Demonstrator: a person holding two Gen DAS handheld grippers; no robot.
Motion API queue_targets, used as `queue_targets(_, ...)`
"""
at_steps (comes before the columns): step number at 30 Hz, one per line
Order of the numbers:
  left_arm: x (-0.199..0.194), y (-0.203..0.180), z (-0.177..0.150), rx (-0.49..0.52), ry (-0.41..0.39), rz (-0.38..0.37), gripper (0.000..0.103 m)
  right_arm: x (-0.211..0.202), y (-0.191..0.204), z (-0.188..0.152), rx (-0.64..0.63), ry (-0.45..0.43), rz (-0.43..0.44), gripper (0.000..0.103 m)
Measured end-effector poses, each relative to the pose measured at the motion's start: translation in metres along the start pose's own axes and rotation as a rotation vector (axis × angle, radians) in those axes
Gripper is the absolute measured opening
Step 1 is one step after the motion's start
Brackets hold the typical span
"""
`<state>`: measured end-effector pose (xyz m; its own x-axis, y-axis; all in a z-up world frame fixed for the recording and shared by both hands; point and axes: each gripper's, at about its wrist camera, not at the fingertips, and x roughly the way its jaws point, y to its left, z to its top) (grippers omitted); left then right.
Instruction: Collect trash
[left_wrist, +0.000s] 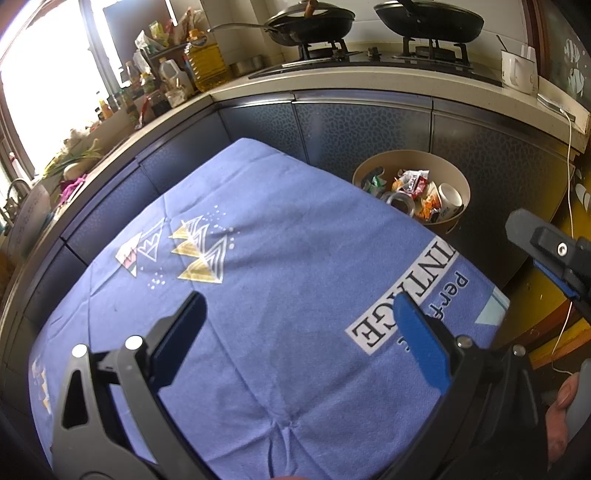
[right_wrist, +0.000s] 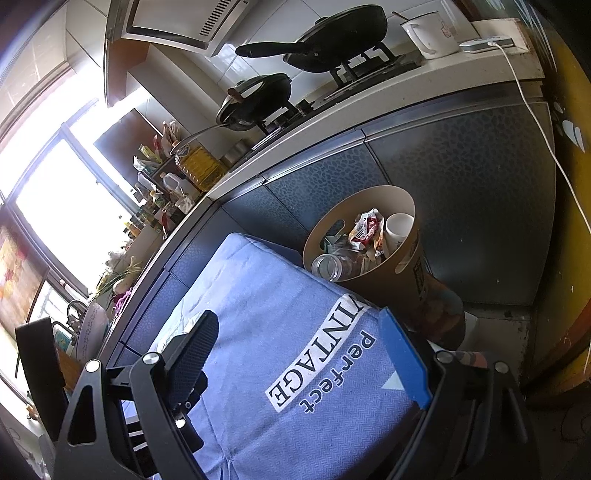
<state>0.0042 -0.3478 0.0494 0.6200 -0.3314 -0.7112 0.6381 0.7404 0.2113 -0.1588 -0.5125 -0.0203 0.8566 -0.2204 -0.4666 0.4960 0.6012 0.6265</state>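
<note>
Both claws, left gripper (left_wrist: 299, 332) and right gripper (right_wrist: 303, 350), wide and empty over the bare cloth (left_wrist: 258, 258); trash sits in the bin (left_wrist: 410, 157), upper right, suggesting collection is complete.

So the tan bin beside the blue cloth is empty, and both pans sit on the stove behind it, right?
Not quite: the tan bin is not empty. The right wrist view shows wrappers, a white cup and a clear jar inside. It does stand beside the blue cloth, with both pans on the stove.
</note>
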Motion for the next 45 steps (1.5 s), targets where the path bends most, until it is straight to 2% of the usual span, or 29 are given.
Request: queue_targets(45,-0.0010,0.0063,-0.0048,0.006,0.004,0.003,0.097,0.0008,-0.0006,0.0000,0.002,0.003,0.000,0.086)
